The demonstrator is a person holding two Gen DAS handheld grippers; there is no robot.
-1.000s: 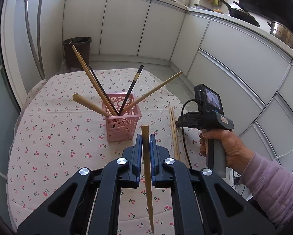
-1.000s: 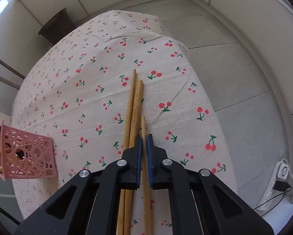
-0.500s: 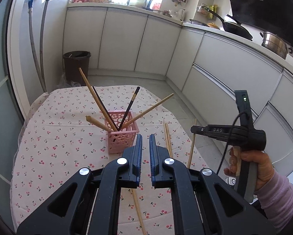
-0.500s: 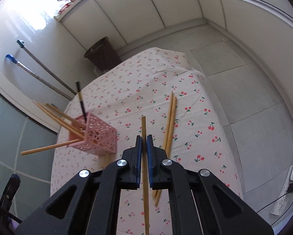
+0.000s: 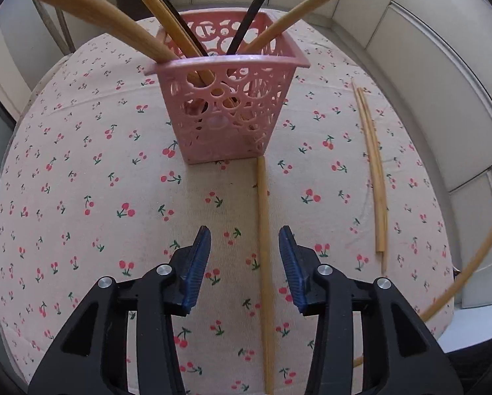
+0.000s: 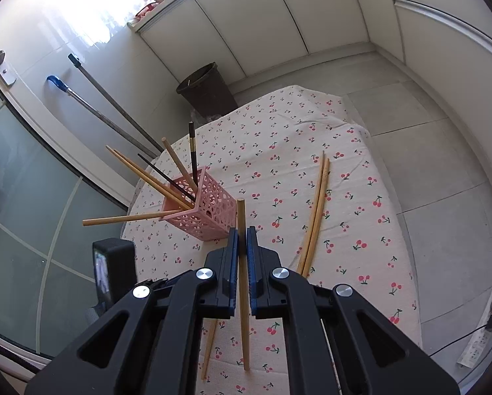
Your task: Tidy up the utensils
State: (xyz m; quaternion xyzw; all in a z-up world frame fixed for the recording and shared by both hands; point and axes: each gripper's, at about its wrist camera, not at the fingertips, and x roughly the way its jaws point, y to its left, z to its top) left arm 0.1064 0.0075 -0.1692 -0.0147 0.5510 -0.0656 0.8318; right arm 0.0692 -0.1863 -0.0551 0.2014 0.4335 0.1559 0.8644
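Note:
A pink perforated basket (image 5: 226,98) stands on the cherry-print tablecloth (image 5: 81,181) and holds several wooden and black chopsticks. My left gripper (image 5: 244,240) is open, low over the cloth just in front of the basket; a loose wooden chopstick (image 5: 264,256) lies between its fingers, its far tip by the basket's corner. My right gripper (image 6: 241,243) is shut on a wooden chopstick (image 6: 242,283), held above the table near the basket (image 6: 203,210). A pair of wooden chopsticks (image 5: 374,177) lies to the right on the cloth, also in the right wrist view (image 6: 315,214).
A dark bin (image 6: 208,90) stands on the floor beyond the table. Mop handles (image 6: 107,108) lean on the left wall. White cabinets ring the room. A power strip (image 6: 479,339) lies on the floor at the right. The table's right edge drops to tiled floor.
My left gripper let go of its chopstick, now lying on the cloth, opened, and dropped close to the basket. My right gripper lifted a chopstick off the table and rose.

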